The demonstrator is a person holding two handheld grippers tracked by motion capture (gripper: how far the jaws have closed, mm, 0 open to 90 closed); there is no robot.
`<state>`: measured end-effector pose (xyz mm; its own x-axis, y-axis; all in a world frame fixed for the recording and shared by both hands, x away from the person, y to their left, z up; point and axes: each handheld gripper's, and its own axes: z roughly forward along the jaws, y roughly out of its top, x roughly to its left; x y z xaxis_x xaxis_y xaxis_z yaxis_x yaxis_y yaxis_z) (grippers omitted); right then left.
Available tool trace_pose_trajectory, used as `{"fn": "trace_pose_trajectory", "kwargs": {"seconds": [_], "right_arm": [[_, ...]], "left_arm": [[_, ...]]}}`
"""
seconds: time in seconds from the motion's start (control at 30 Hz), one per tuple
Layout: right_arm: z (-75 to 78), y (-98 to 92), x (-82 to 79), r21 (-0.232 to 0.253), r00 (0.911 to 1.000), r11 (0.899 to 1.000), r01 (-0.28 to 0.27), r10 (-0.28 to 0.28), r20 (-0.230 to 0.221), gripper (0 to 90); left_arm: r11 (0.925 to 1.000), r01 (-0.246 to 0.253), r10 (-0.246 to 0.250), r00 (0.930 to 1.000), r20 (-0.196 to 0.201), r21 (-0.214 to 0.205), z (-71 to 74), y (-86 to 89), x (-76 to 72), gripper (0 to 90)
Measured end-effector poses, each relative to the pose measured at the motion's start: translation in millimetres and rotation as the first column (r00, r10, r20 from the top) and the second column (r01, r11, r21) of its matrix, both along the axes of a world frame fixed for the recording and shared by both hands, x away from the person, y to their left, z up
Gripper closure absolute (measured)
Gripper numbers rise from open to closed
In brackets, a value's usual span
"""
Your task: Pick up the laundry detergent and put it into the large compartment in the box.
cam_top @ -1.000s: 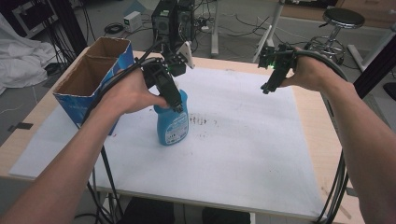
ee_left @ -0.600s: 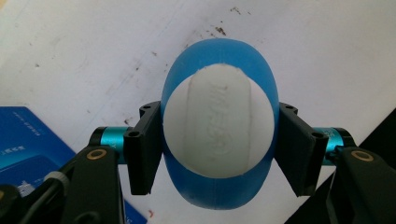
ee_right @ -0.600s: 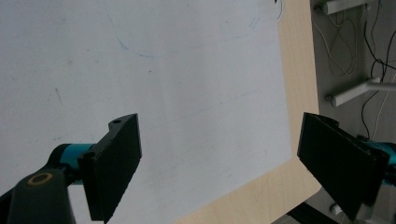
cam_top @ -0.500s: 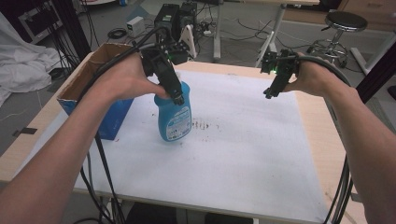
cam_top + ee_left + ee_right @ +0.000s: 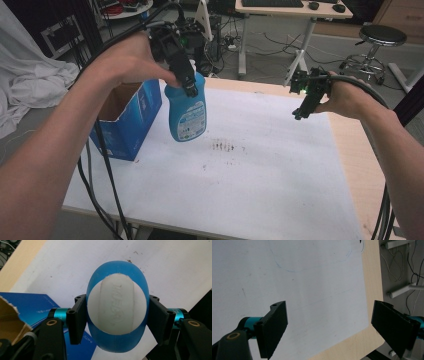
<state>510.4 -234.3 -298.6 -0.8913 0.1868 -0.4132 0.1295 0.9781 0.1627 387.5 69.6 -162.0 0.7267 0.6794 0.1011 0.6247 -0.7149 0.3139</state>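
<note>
So the left tongs have the blue bottle clamped right at the shoulder, just under the white cap, one jaw pressed on each side. That makes sense to me: it's the narrowest bit, so the jaws can squeeze in tight, and the heavy body just hangs straight down below without swinging. The bottle is off the tabletop, hanging upright in the air over the far left part of it, just beside the open blue cardboard box that sits at the left edge. My guess is it's headed into that box, hence the lift high enough to clear the rim.

The right tongs are holding nothing, jaws spread wide apart, parked above the far right side of the tabletop, well out of the way.
</note>
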Motion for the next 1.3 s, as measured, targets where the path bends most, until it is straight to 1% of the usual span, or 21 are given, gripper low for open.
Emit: {"fn": "trace_pose_trajectory", "kwargs": {"seconds": [0.07,0.1,0.13,0.2,0.33,0.37,0.4,0.43,0.47,0.53,0.6,0.7,0.77,0.9,1.0,1.03,1.1,1.13,1.2,1.23,1.3], "right_arm": [[0.4,-0.6,0.0,-0.001,1.0,1.0,0.001,-0.001,-0.001,12.9],[0.4,-0.6,0.0,-0.001,1.0,1.0,0.001,-0.001,-0.001,12.9],[0.5,-1.0,0.0,-0.002,1.0,1.0,0.0,0.0,-0.002,12.9],[1.4,-2.9,-0.3,0.0,1.0,1.0,-0.001,0.001,0.0,12.9],[1.7,-4.0,0.4,0.005,1.0,1.0,0.004,-0.004,0.004,12.9],[1.8,-4.1,0.5,0.004,1.0,1.0,0.002,-0.002,0.002,12.9],[1.9,-3.9,0.4,0.008,1.0,1.0,-0.003,0.003,0.001,12.9],[1.9,-3.9,0.4,0.008,1.0,1.0,-0.003,0.003,0.001,12.9],[1.6,-3.8,0.2,0.009,1.0,1.0,-0.002,0.002,0.0,12.9],[1.3,-3.8,0.4,0.007,1.0,1.0,-0.005,0.005,-0.003,12.9],[1.0,-3.7,0.2,0.006,1.0,1.0,-0.003,0.003,-0.004,12.9],[0.2,-3.9,0.0,0.007,1.0,1.0,-0.003,0.003,-0.002,12.9],[-0.3,-4.2,0.0,0.005,1.0,1.0,0.0,0.0,-0.004,12.9],[-1.5,-3.9,-0.4,0.005,0.9999,1.0,0.007,-0.007,-0.008,12.9],[-1.8,-2.3,0.1,0.004,0.9999,1.0,-0.013,0.013,-0.003,12.9],[-1.8,-1.8,-0.3,0.003,0.9999,1.0,-0.015,0.015,-0.001,12.9],[-2.0,-1.3,-0.8,0.005,1.0,1.0,-0.008,0.008,-0.003,12.9],[-2.2,-0.8,-0.2,0.004,0.9998,1.0,-0.018,0.018,-0.001,12.9],[-2.6,-0.6,-0.1,0.003,0.9998,1.0,-0.018,0.018,-0.002,12.9],[-3.0,-0.3,-1.0,0.002,1.0,1.0,-0.007,0.007,-0.005,12.9],[-3.7,0.1,0.1,0.001,0.9998,1.0,-0.019,0.019,-0.005,12.9]], "left_arm": [[1.0,-0.009,0.009,0.9999,0.008,-0.003,9.5,5.8,0.6,38.7],[1.0,-0.009,0.009,0.9999,0.008,-0.003,9.5,5.8,0.6,38.7],[0.9999,-0.013,0.013,0.9998,0.015,-0.004,17.9,12.0,1.3,38.7],[0.9998,-0.022,0.022,0.9996,0.016,-0.002,25.7,19.1,3.0,38.7],[0.9984,-0.049,0.048,0.9986,0.021,0.029,41.1,30.0,6.1,38.7],[0.9984,-0.049,0.048,0.9986,0.021,0.029,41.1,30.0,6.1,38.8],[0.9971,-0.063,0.061,0.9977,0.027,0.042,51.1,38.4,7.4,38.8],[0.9971,-0.063,0.061,0.9977,0.027,0.042,51.1,38.4,7.4,38.8],[0.997,-0.069,0.068,0.9972,0.032,0.034,58.1,44.8,7.3,38.8],[0.997,-0.074,0.073,0.9967,0.036,0.022,65.9,52.3,6.7,38.8],[0.9957,-0.092,0.092,0.9948,0.043,0.0,72.7,59.7,5.6,38.8],[0.9935,-0.112,0.113,0.9921,0.055,-0.015,81.6,70.8,4.0,38.8],[0.9923,-0.123,0.124,0.9904,0.062,-0.013,85.5,77.0,2.8,38.8],[0.9913,-0.132,0.132,0.9895,0.059,-0.003,86.9,85.5,2.3,38.7],[0.9907,-0.136,0.136,0.9895,0.05,0.004,87.0,95.0,2.3,38.8],[0.9883,-0.153,0.152,0.9868,0.054,-0.003,87.6,102.8,2.2,38.8],[0.9883,-0.153,0.152,0.9868,0.054,-0.003,87.6,102.8,2.2,38.8],[0.9853,-0.171,0.17,0.9835,0.062,-0.001,90.6,115.4,1.5,38.8],[0.9846,-0.175,0.174,0.9826,0.064,0.001,91.7,119.6,1.4,38.8],[0.9836,-0.181,0.18,0.9814,0.066,0.0,92.3,123.6,1.5,38.8],[0.9825,-0.186,0.185,0.9804,0.067,0.007,92.6,131.1,2.1,38.8]]}}
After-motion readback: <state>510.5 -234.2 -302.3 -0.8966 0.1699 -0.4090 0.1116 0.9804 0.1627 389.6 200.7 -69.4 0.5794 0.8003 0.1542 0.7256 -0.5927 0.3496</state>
